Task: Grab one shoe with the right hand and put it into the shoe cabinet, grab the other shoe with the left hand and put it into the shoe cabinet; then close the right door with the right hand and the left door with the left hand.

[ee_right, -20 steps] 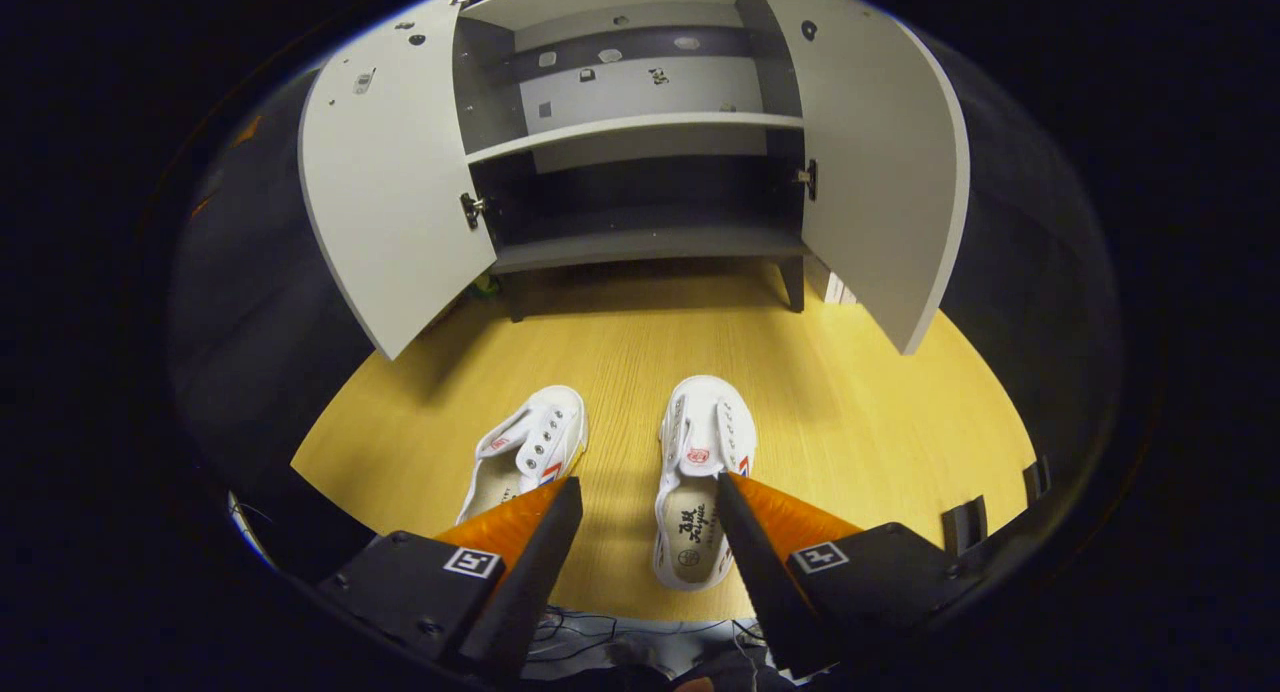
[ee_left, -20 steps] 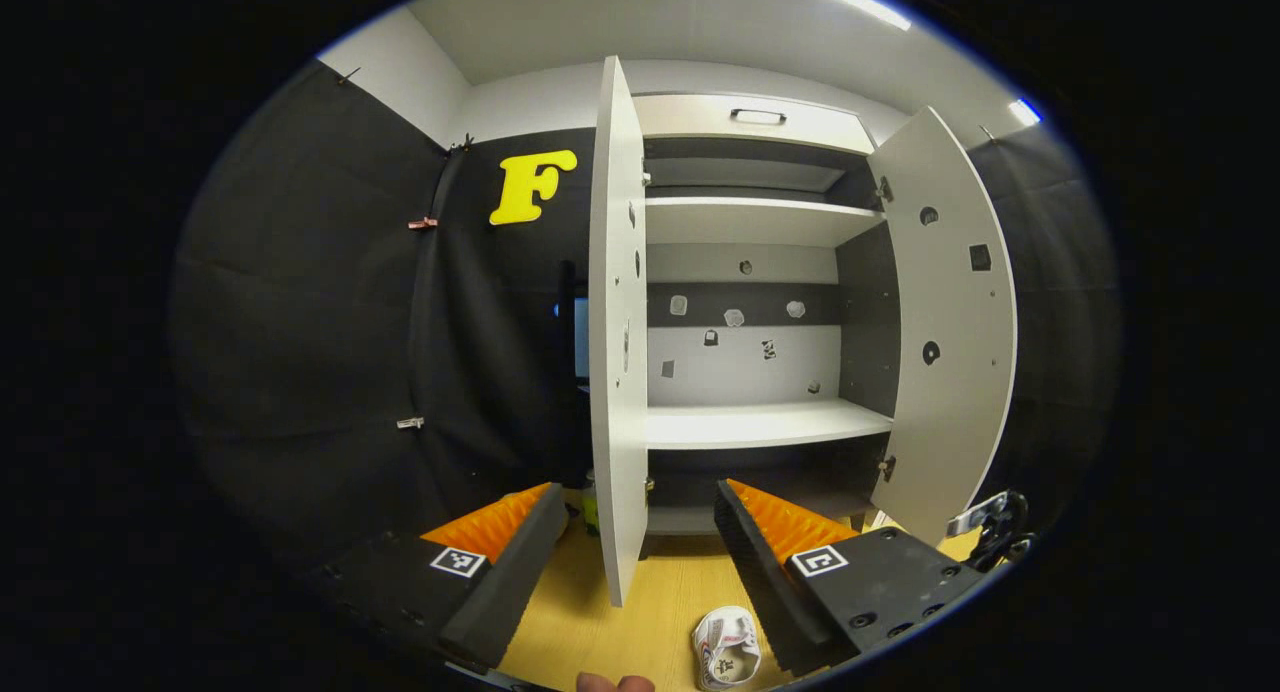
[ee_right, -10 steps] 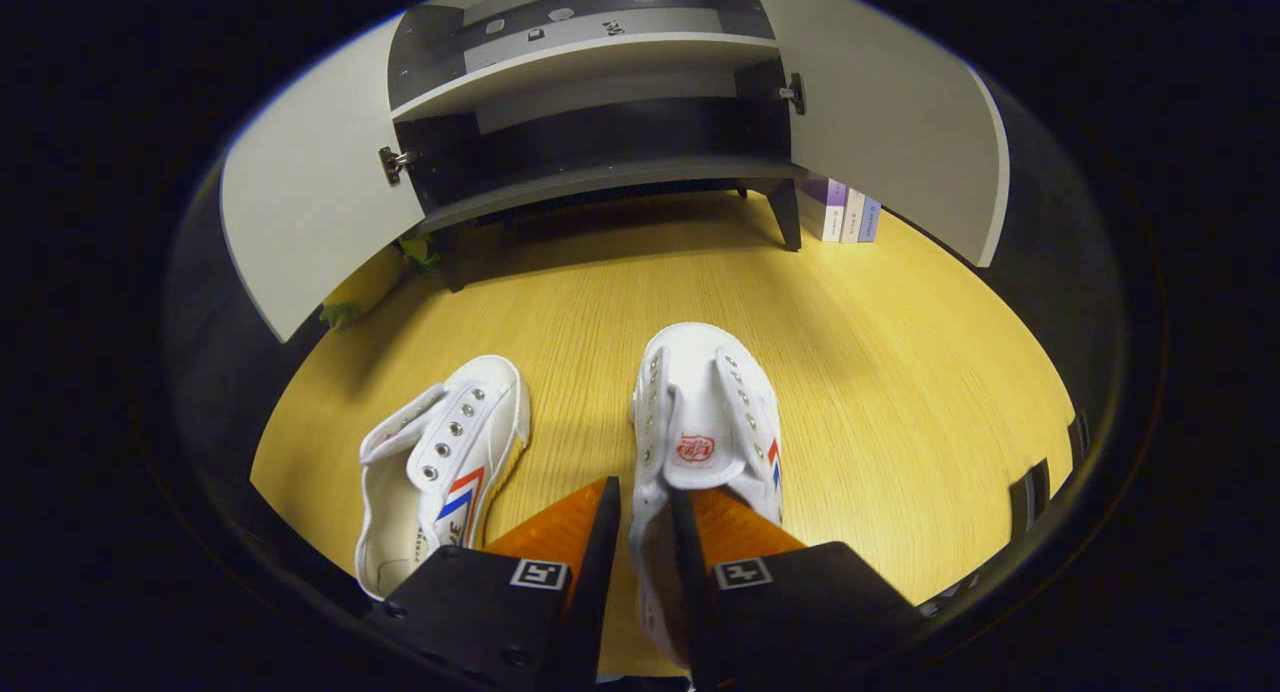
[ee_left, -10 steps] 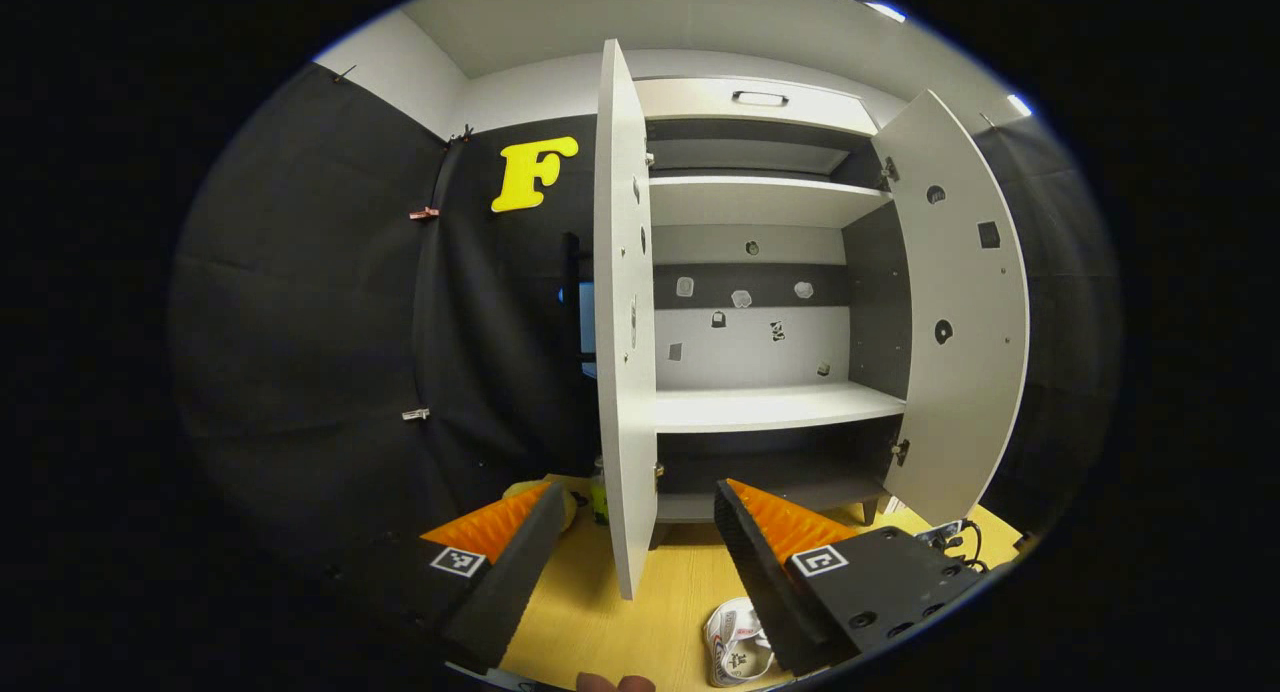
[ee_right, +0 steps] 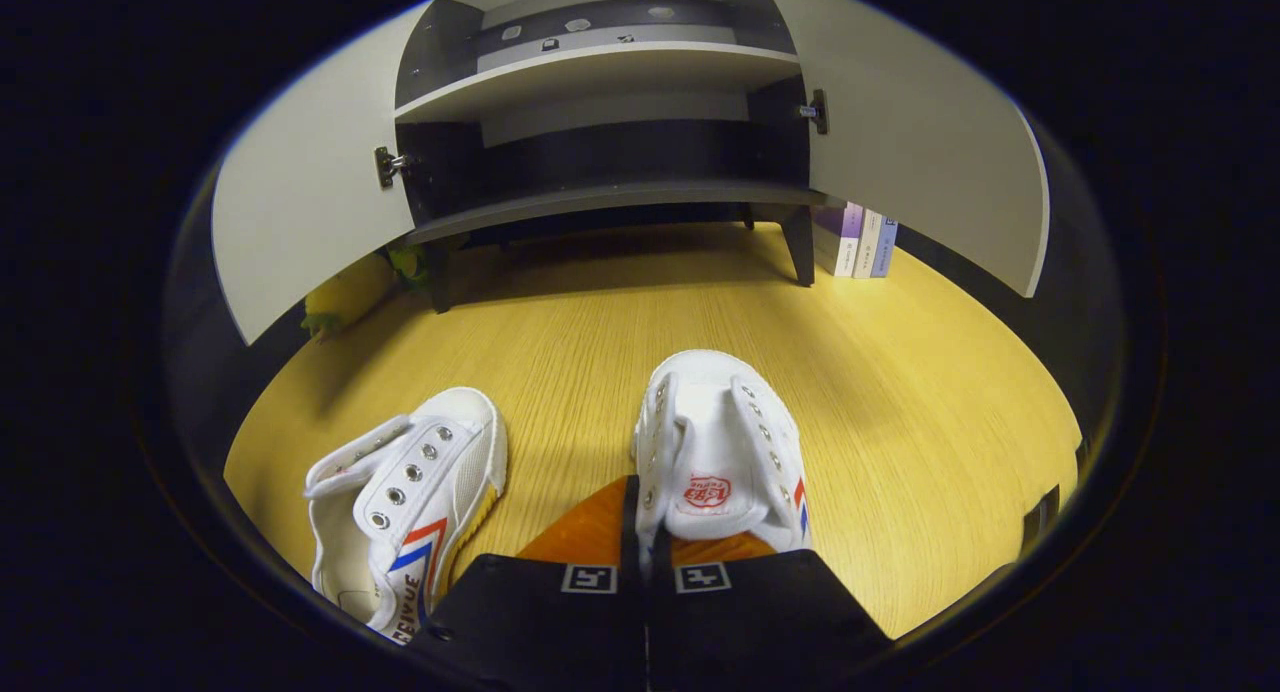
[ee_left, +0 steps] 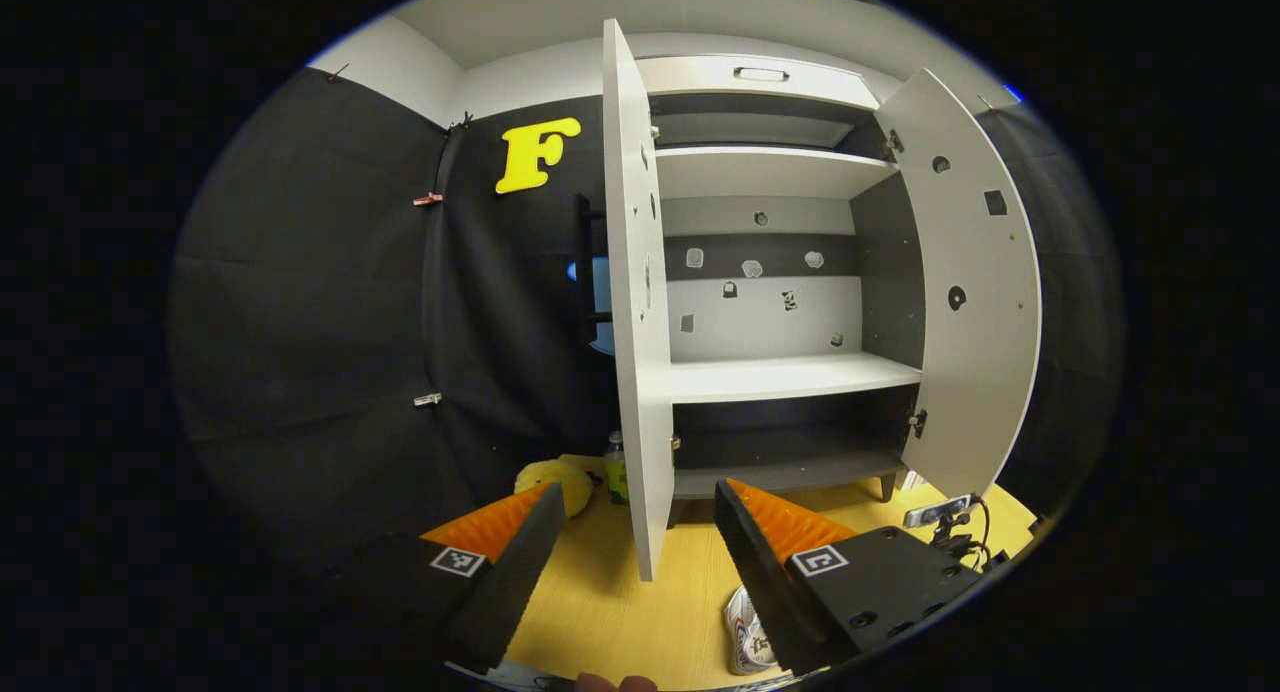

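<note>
The right gripper (ee_right: 645,562) was clamped on the side wall of a white canvas shoe (ee_right: 720,442), its fingers nearly together with only the thin canvas edge between them. That shoe lay just ahead of the gripper on the yellow wooden tabletop (ee_right: 900,372), toe pointing toward the shoe cabinet (ee_right: 600,122) farther ahead, whose two doors stood wide apart. The second shoe (ee_right: 410,482) lay just left of the gripper, apart from the first.

The shoe looked light and soft; the canvas collar would likely fold under the pinch, so the shoe may droop and swing when lifted. A hold on the firmer heel rim or rubber sole edge would probably keep it steadier.

The left gripper (ee_left: 630,532) hung with fingers apart, empty, facing the cabinet's left door (ee_left: 640,302) edge-on.
</note>
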{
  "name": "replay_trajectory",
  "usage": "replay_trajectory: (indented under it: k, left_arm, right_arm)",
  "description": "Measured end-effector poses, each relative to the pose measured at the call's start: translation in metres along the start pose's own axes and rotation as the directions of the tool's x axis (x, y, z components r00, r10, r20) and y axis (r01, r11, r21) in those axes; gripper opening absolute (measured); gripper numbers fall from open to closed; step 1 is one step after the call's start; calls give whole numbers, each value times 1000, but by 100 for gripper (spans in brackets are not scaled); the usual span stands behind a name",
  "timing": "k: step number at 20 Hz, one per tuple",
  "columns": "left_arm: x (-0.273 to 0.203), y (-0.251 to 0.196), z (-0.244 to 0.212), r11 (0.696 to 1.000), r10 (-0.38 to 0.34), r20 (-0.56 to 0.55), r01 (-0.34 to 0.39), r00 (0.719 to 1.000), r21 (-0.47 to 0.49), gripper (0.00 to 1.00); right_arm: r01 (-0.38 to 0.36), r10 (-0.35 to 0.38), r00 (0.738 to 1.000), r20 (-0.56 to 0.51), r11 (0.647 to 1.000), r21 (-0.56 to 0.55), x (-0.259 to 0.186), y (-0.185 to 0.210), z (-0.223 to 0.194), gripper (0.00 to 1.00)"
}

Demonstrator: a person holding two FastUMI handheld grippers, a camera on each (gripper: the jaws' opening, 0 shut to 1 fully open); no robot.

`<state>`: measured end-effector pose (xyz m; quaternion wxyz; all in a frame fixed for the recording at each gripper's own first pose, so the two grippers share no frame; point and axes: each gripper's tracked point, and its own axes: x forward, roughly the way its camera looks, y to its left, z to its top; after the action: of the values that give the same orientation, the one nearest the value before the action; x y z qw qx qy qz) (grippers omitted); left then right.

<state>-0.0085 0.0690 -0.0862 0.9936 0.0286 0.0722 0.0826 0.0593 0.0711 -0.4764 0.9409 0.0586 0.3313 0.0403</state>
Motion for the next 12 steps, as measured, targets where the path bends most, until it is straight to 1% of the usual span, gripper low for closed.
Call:
replay_trajectory:
  k: [1,4,7,9,12]
  left_arm:
    - [0,0,-1,1000,-1,-2,1,1000,-1,95]
    - [0,-2,-1,1000,-10,-3,10,1000,-10,94]
    - [0,-6,3,1000,-18,8,19,1000,-16,94]
    - [0,-9,7,999,-27,14,27,1000,-17,94]
    - [-1,-17,9,999,-44,17,44,999,-24,94]
  right_arm:
    - [-5,5,1000,-9,1000,19,-1,-1,2,5]
    - [-24,24,1000,0,1000,4,-15,-5,19,5]
    - [-60,59,998,6,997,47,-36,-2,40,5]
    - [-74,74,997,19,996,52,-52,0,59,5]
    - [-88,87,995,43,996,15,-83,3,99,5]
